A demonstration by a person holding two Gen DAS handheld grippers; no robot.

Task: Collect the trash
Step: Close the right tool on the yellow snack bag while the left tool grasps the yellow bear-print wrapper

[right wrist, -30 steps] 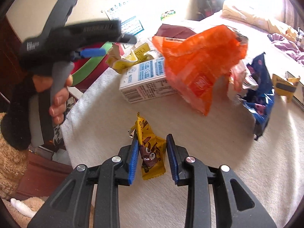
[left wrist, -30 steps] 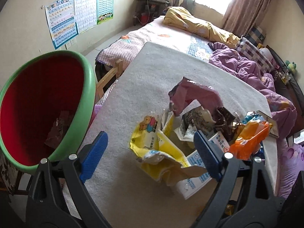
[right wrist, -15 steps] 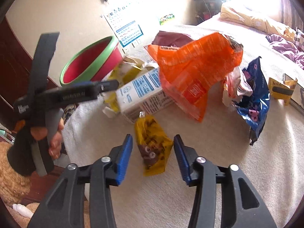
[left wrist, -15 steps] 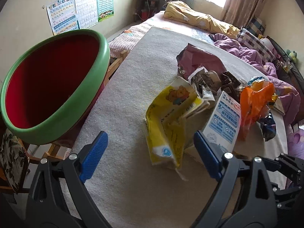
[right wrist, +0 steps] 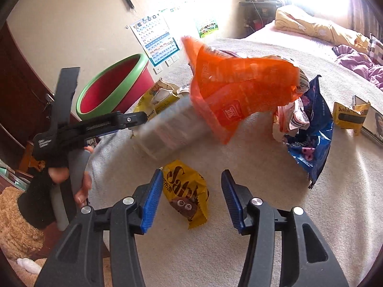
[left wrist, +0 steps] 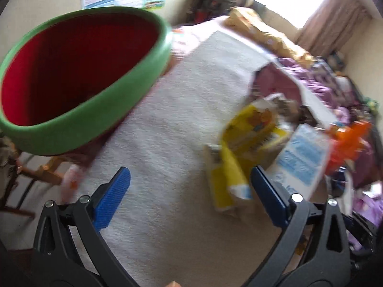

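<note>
Trash pile (right wrist: pixel 239 100) crowds the bin (right wrist: pixel 112 88); both grippers, left (left wrist: pixel 189 191) and right (right wrist: pixel 189 198), are opening, unloaded.

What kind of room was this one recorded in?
Most likely a bedroom in a home: a bed with a yellow quilt and purple bedding, curtains at a window, and children's charts on the wall.

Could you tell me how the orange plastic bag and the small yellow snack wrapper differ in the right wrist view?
The orange plastic bag is much the larger, crumpled and standing up in the pile; the small yellow snack wrapper lies flat on the white cloth. The bag is translucent and sits farther back, while the opaque wrapper, printed with a brown cartoon face, lies between the opening jaws of the right gripper, untouched. Both are empty packaging waiting to be collected.
</note>
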